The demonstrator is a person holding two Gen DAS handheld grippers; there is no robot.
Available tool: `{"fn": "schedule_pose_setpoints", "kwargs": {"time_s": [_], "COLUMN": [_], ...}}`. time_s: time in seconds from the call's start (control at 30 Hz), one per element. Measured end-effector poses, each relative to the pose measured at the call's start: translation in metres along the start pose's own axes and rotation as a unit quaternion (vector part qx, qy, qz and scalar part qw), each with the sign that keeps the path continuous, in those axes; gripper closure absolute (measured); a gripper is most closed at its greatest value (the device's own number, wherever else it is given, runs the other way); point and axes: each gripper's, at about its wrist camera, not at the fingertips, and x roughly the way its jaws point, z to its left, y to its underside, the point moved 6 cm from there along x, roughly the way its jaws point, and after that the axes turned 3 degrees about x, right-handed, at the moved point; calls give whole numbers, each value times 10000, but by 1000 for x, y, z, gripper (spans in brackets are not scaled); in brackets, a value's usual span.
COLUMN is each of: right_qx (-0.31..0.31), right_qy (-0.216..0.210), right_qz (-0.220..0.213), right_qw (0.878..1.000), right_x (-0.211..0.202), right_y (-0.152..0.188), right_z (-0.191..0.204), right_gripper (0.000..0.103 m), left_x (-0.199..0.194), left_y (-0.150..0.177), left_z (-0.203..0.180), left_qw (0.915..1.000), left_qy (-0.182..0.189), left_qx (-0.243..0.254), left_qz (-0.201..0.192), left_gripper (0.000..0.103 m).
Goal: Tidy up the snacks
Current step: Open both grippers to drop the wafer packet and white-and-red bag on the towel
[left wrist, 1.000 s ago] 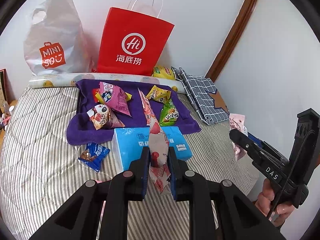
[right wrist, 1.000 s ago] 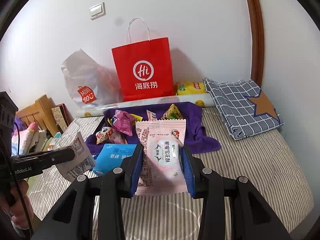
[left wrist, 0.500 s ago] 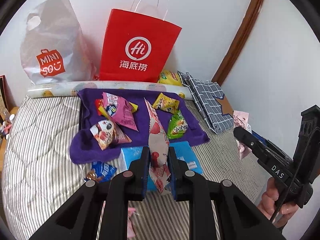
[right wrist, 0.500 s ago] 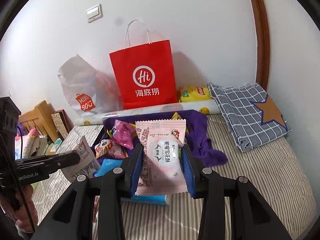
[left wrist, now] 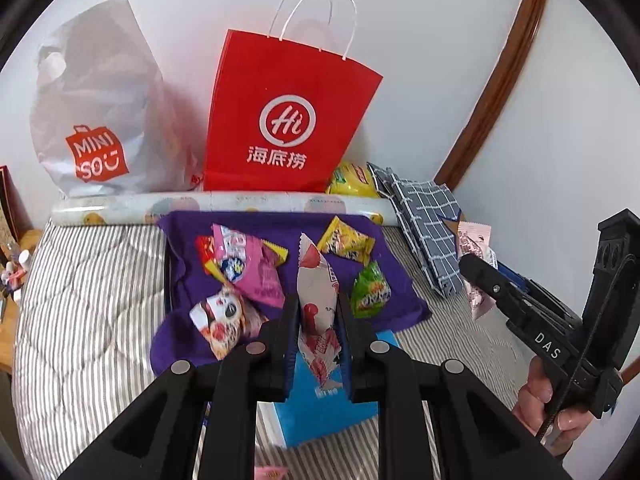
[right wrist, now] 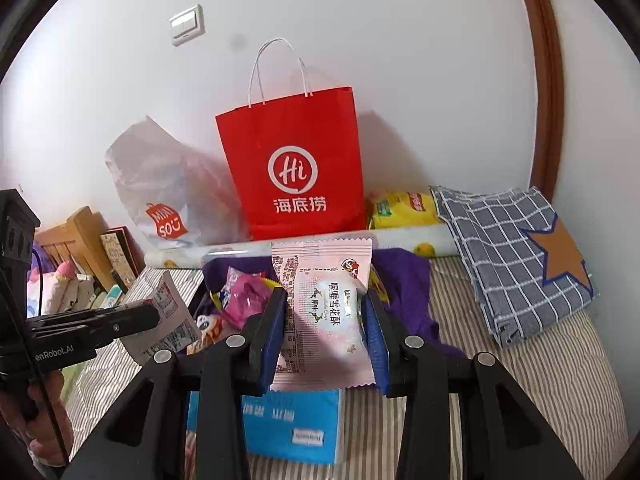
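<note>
We are holding one packet per tool: left gripper (left wrist: pixel 318 316) pinching a red-and-white snack packet (left wrist: pixel 316 280), right gripper (right wrist: pixel 325 336) clamping a pink nougat packet (right wrist: pixel 324 304). Beyond, several snacks are lying on the purple towel (left wrist: pixel 260 224); sorting looks partly done.

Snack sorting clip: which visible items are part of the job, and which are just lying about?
Job: red-and-white packet in left gripper; pink packet in right gripper; loose snacks on purple cloth.
Lying about: red paper bag, Miniso bag, checked cloth.
</note>
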Motion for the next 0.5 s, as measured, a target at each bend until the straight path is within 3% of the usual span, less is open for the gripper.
{"fn": "schedule_pose_setpoints", "kwargs": {"time_s": [0.5], "right_qx": [108], "right_qy": [-48], "right_qz": [2], "right_qw": [9999], "right_x": [51], "right_y": [-36], "right_z": [0], "right_gripper": [65], "left_x": [36], "left_y": [-45], "left_z": [11], "left_qw": [9999], "left_qy": [109], "left_qx": [-104], "left_qz": [17], "left_gripper": [86]}}
